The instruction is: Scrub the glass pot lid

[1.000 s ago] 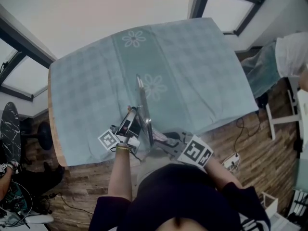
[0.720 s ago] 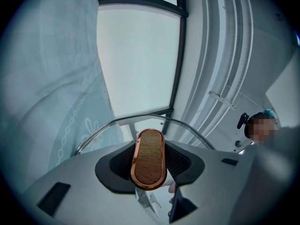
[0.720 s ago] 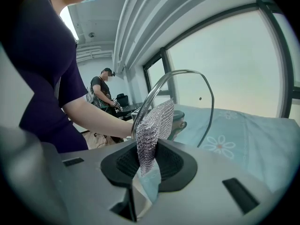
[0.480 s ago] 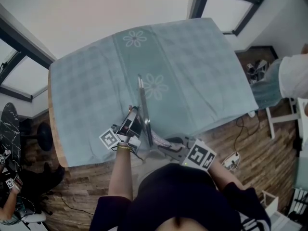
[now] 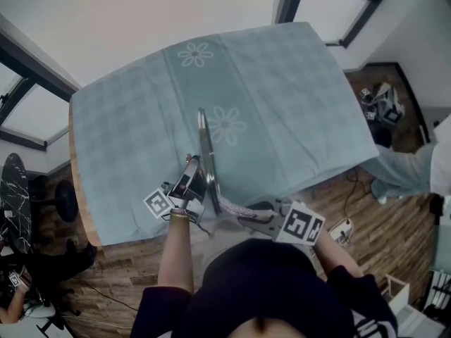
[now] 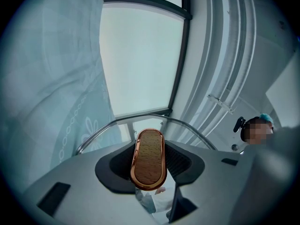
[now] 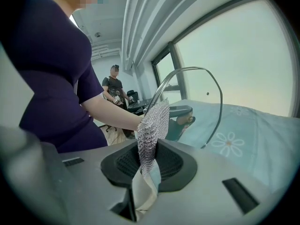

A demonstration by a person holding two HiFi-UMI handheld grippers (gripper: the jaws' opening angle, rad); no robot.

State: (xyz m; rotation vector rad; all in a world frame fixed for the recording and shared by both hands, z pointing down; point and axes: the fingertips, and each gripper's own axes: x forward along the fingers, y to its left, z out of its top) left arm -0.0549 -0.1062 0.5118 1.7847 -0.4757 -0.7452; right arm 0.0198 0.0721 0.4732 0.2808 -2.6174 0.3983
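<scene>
The glass pot lid (image 5: 206,157) stands on edge above the table, edge-on in the head view. My left gripper (image 5: 192,182) is shut on its wood-and-copper knob (image 6: 149,159), and the lid's metal rim (image 6: 140,118) arcs behind the jaws. My right gripper (image 5: 238,208) is shut on a silver mesh scrubber (image 7: 151,128) with a strip of cloth under it. The scrubber's top lies at the lid's near rim (image 7: 161,90). Through the glass (image 7: 201,97) the left gripper shows dark on the far side.
A teal checked tablecloth (image 5: 282,97) with flower prints covers the table, whose near edge is just before my body. A person (image 5: 412,171) stands at the right on the wooden floor, near a power strip (image 5: 343,229). Another person (image 7: 115,86) stands behind, by the windows.
My right gripper and its marker cube have shifted a little to the right, with the scrubber still at the lid. The left gripper and lid stayed put. The person at the right moved nearer.
</scene>
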